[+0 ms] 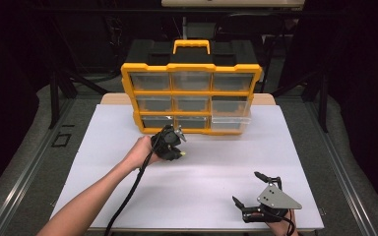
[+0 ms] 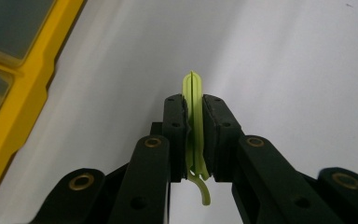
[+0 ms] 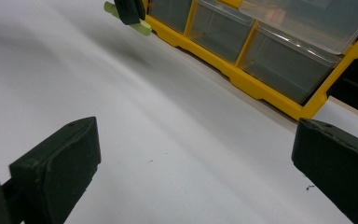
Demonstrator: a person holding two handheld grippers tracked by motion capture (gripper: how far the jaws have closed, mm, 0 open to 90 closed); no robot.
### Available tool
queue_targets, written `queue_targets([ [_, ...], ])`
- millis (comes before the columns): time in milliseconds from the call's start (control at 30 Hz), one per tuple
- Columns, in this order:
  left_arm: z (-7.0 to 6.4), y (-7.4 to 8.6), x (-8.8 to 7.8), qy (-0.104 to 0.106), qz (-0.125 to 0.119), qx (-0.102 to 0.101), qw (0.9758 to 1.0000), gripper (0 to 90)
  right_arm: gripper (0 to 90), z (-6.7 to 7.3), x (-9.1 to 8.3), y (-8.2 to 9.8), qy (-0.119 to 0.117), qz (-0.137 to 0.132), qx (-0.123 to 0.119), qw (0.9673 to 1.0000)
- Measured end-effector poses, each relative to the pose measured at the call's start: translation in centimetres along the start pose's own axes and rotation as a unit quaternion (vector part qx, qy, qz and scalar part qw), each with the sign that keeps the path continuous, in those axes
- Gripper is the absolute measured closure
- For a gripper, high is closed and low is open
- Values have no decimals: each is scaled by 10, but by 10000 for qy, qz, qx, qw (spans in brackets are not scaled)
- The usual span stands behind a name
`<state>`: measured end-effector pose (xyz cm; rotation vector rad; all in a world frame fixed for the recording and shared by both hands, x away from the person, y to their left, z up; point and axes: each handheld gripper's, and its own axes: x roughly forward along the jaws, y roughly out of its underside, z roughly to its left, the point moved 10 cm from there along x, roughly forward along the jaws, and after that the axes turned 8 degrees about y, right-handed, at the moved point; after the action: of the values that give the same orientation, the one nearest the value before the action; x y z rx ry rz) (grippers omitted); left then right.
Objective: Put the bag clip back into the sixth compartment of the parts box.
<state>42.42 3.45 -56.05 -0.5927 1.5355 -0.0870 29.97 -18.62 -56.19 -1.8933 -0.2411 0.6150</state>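
Nearest the lens in the high view sits the right gripper [image 1: 252, 187], low at the front right of the white table [image 1: 103, 147], its jaws spread wide with nothing between them. Farther in, the left gripper [image 1: 181, 143] hovers just in front of the yellow-framed drawer organizer [image 1: 192, 92], a fleck of pale green showing at its tip. One clear drawer [image 1: 231, 124] at the bottom right of the organizer is pulled out; the others look closed.

From the left gripper view, both black jaws are clenched flat against a thin yellow-green plastic clip [image 2: 194, 126], which stands upright between the pads, its top poking above them and a curled tail hanging below. The organizer's yellow frame runs along the left edge, near but not touching.

Seen from the right gripper view, the two pads stand well apart over bare white surface. Beyond them the organizer's clear drawers line the frame, and the green clip [image 3: 140, 27] shows at the top, pinched in the other gripper's tips.

My judgement: the pick-up is done and a drawer stands ready; carrying the clip over, dropping it in and closing the drawer remain.
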Motion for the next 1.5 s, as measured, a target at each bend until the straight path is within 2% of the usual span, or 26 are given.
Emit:
queue_targets([
  [200,8,-1,-4,-64,48,42,10000,803,7,1,0,0,-23,12,-1,10000],
  [333,14,-2,-8,-134,97,189,9997,802,6,1,-1,-1,-12,-2,-15,10000],
  [567,21,-3,-15,-182,191,296,9992,802,6,2,0,-1,-15,0,-25,10000],
  [967,29,-3,-18,-169,481,475,9976,802,7,3,0,0,-53,16,-1,10000],
  [1100,31,-6,-20,-132,506,617,9967,802,6,2,-1,0,-48,12,-3,10000],
  [1500,38,-11,-29,-202,599,729,9953,803,7,3,-1,0,-42,37,18,10000],
])
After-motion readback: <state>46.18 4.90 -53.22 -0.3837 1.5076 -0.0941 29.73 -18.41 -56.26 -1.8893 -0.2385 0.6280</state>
